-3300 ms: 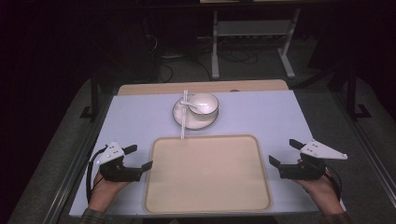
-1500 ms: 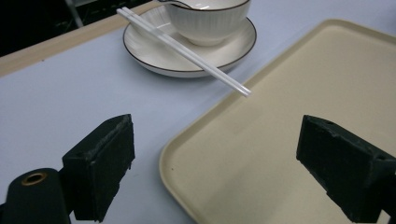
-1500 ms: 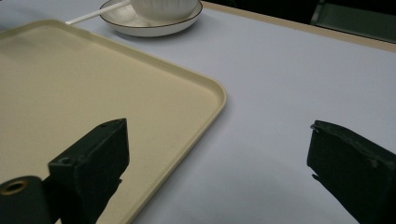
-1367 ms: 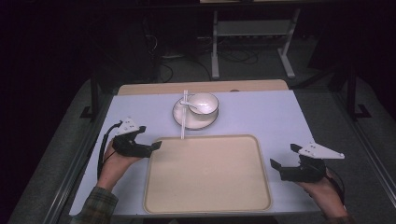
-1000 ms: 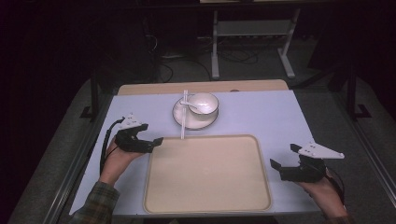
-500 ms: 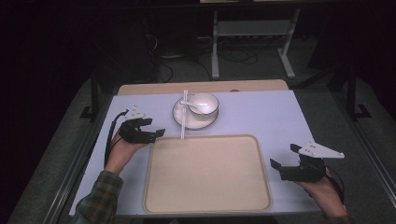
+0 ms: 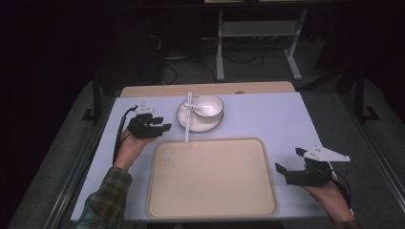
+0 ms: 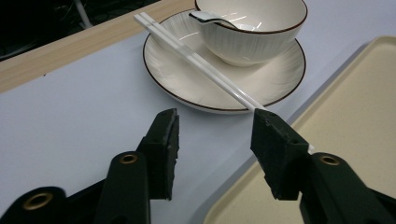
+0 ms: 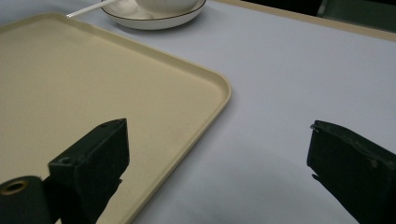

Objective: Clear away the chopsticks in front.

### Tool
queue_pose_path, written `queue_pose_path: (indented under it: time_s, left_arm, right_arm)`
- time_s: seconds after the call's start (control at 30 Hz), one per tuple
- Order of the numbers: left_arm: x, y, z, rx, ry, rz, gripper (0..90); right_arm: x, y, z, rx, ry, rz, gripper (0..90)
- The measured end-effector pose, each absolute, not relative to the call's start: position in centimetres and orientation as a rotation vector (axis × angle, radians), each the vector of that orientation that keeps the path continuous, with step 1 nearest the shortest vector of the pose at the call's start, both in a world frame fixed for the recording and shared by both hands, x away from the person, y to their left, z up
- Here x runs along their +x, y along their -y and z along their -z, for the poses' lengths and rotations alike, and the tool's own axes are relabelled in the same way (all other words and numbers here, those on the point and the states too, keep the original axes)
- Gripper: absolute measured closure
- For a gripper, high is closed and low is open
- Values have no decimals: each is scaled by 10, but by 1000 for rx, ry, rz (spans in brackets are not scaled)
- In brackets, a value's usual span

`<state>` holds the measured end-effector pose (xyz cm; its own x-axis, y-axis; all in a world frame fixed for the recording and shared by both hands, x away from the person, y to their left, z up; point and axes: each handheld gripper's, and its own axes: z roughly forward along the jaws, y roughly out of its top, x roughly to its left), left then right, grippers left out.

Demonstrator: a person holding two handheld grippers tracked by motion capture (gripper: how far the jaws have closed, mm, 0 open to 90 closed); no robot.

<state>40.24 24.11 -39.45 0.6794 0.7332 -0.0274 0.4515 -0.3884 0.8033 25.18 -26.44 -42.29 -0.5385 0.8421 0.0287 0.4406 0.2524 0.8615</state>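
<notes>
A white bowl point(image 7: 208, 106) point(image 8: 252, 28) with a spoon point(image 7: 196, 107) point(image 8: 210, 17) in it stands on a white saucer point(image 7: 184, 119) point(image 8: 187, 70) at the back middle of the table. White chopsticks point(image 7: 188, 119) point(image 8: 205, 70) lie across the saucer, their near end reaching the beige tray point(image 7: 212, 176) point(image 8: 355, 107) point(image 9: 70, 79). My left gripper point(image 7: 160, 127) point(image 8: 215, 119) sits just left of the saucer, open about halfway. Its jaws have just been closing with nothing between them, and the chopsticks' near end passes behind one jaw. My right gripper point(image 7: 289, 160) point(image 9: 219, 130) stands wide open at the tray's right edge.
A pale blue mat point(image 7: 267, 114) covers the table, with a wooden strip point(image 7: 205, 89) along the far edge. A metal stand point(image 7: 258, 33) and cables lie on the dark floor beyond. The tray holds nothing.
My left gripper has moved away from the person and to the right, up beside the saucer, and its jaws have narrowed. The right gripper has stayed where it was.
</notes>
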Motion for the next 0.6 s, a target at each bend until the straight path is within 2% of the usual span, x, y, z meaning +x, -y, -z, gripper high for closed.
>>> queue_pose_path:
  time_s: [0.3, 0.37, 0.5, 0.6]
  left_arm:
    - [414, -235, 395, 2054, -928, -402, 673]
    - [418, -233, 396, 2063, -937, -390, 748]
    - [425, -230, 398, 2066, -962, -364, 802]
    - [432, -228, 401, 2067, -972, -344, 889]
  right_arm:
    - [252, 264, 423, 1162, -2092, -1214, 54]
    - [252, 264, 424, 1162, -2097, -1210, 54]
    - [252, 264, 424, 1160, -2098, -1209, 54]
    - [253, 264, 424, 1162, -2100, -1208, 54]
